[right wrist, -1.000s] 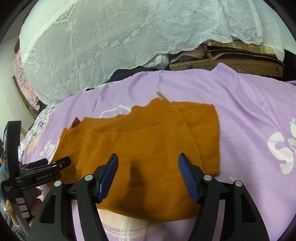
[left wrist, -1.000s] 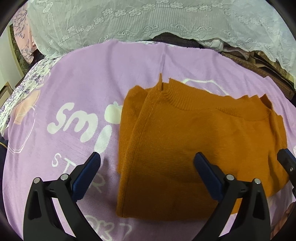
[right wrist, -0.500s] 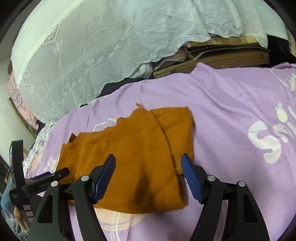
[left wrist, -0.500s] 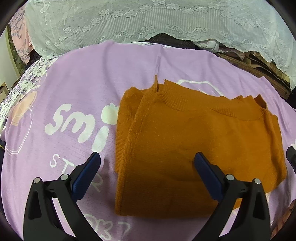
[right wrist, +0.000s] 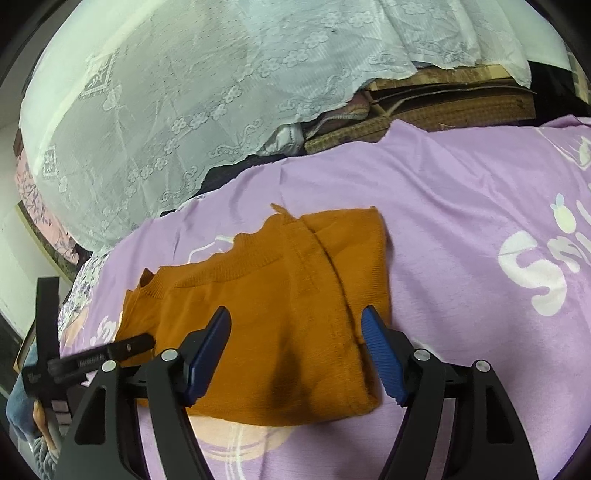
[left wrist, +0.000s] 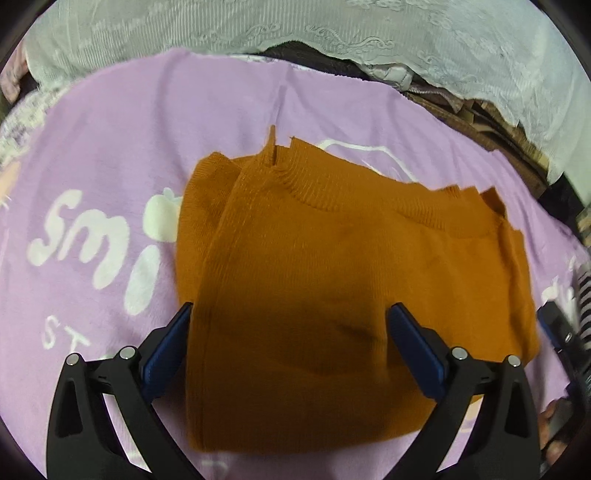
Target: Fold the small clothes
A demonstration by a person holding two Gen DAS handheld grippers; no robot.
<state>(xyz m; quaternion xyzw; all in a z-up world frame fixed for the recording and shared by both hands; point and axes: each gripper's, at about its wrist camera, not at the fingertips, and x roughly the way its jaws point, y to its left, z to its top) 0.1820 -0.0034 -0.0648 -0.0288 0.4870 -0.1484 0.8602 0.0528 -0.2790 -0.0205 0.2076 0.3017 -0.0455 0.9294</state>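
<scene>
left wrist view: the orange sweater [left wrist: 332,288] lies folded flat on the purple blanket [left wrist: 110,147], filling the centre of the frame; the left gripper [left wrist: 291,332] hangs over its lower half, jaws spread wide, nothing clamped — white lace cloth [left wrist: 406,33] across the top.

right wrist view: the sweater sits at centre left; the right gripper [right wrist: 295,354] stands apart over its near edge, holding nothing, having just widened slightly.

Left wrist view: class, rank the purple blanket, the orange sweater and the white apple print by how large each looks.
1. purple blanket
2. orange sweater, nearer the camera, so flattered
3. white apple print
</scene>
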